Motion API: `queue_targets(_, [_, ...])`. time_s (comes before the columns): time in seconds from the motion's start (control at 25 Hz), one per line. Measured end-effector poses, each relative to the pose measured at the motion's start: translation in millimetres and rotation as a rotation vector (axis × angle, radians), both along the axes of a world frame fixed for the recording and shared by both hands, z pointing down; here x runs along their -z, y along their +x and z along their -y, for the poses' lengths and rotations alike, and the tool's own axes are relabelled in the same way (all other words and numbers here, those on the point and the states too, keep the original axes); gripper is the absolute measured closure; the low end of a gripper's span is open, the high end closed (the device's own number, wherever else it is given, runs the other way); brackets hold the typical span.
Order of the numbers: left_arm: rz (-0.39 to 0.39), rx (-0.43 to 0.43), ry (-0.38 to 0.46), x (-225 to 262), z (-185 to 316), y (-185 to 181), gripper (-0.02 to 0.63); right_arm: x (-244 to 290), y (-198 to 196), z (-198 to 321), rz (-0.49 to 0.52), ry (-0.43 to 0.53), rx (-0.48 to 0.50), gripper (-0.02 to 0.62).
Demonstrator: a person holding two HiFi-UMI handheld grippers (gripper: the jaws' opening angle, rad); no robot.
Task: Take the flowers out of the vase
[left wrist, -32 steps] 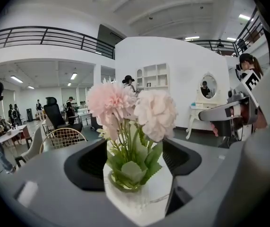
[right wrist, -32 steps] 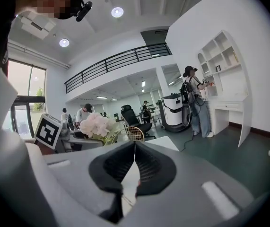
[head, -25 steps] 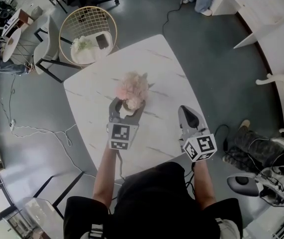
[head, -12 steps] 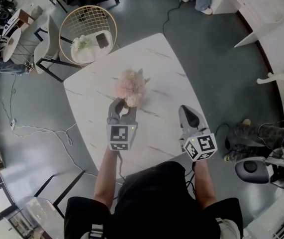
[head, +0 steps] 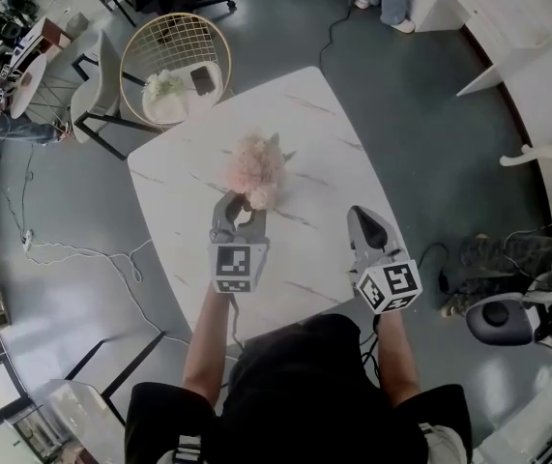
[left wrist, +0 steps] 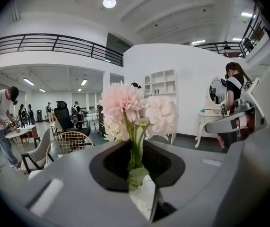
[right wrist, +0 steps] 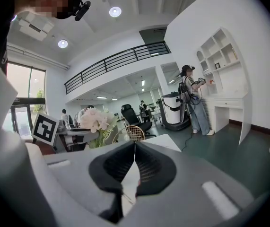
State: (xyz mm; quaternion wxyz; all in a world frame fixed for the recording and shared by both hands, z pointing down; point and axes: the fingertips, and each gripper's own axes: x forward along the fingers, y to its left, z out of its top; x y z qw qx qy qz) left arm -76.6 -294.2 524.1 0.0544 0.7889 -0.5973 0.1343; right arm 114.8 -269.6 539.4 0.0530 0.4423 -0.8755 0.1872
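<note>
The white marble-patterned table is carrying the bouquet near its middle. The person is standing at the near edge and reaching over it with a gripper in each hand.

The right gripper is hovering over the table's right part, well apart from the bouquet. Its jaws are pressing together on nothing.

The left gripper is pointing at the pink flowers. Its jaws have just been closing and are clamping the green stems just under the blooms.

The flowers are standing upright. The vase is not showing clearly beneath the jaws.
</note>
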Motion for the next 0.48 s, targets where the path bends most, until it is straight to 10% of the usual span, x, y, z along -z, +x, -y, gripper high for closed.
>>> queue_targets(0.48, [-0.043, 0.012, 0.039, 31.5, -3.6, -2.9, 0.538, 14.4, 8.4, -5.4, 0.013, 0.024, -0.011, 0.590])
